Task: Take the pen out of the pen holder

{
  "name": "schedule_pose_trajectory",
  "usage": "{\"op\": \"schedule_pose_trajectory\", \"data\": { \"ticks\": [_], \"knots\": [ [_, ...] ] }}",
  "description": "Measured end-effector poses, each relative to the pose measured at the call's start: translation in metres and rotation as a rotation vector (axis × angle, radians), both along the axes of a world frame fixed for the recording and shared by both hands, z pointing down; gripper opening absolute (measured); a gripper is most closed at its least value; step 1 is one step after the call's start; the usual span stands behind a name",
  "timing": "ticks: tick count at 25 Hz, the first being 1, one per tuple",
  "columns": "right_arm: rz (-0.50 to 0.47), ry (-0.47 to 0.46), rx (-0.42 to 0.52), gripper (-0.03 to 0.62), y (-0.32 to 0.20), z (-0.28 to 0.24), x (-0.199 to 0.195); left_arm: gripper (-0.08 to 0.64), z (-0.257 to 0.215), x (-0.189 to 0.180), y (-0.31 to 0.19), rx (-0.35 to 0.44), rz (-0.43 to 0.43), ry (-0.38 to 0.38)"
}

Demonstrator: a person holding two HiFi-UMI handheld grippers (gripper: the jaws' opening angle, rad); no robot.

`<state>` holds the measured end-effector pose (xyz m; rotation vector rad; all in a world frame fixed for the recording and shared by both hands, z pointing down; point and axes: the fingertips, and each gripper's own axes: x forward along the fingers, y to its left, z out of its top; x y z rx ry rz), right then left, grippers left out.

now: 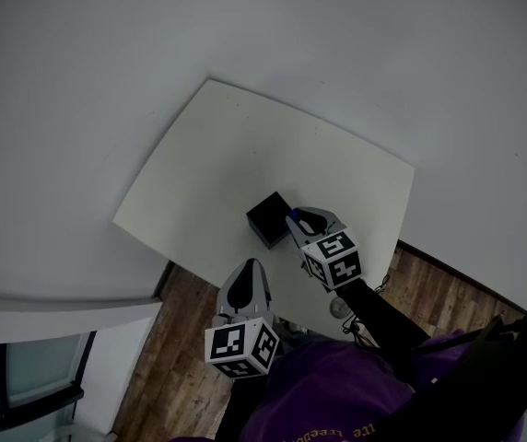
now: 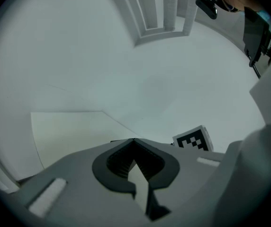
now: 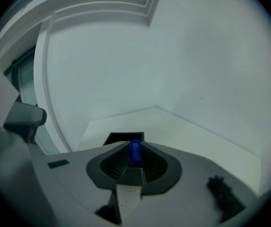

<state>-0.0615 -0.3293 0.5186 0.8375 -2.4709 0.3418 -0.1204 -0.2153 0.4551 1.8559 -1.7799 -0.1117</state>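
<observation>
**Right gripper clamped on pen at the holder; left gripper shut and empty**

1. Table [image 1: 199, 164]: white and bare apart from the holder [image 1: 267, 219], which stands toward the edge nearest the person. The head view alone shows the whole top and the wood floor [image 1: 176, 339] beyond that edge. Each gripper view shows only part of the top.

2. Left gripper [image 2: 134, 143]: its own view shows the jaws pressed together with nothing between them. The head view places it on the person's side of the holder, near it but not touching, over the table edge. The holder itself does not show in the left gripper view. The right gripper's marker cube [image 2: 193, 140] shows just beyond the jaws.

3. Right gripper [image 1: 298, 221]: the head view places its tip just beside the holder, on the holder's right. Its own view shows the jaws closed on the pen, with the holder's open black top directly beyond them.

4. Holder: black, square and open-topped. No contents can be made out in any view.

5. Pen [image 3: 135, 150]: blue, gripped at the jaw tips, one round end standing clear above them. In the head view it is only a small blue spot at the holder's right corner. Whether its other end is inside the holder cannot be determined.
</observation>
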Motion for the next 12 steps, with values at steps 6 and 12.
{"op": "schedule_pose_trajectory", "data": {
  "ticks": [6,12],
  "knots": [
    [0.008,-0.008,0.004,0.074,0.0,-0.003,0.002,0.005,0.0,-0.002,0.003,-0.002,-0.01,0.0],
    [0.008,-0.019,0.027,0.074,0.002,-0.013,0.002,0.005,-0.003,-0.001,0.006,0.012,-0.014,0.001]
  ]
}}
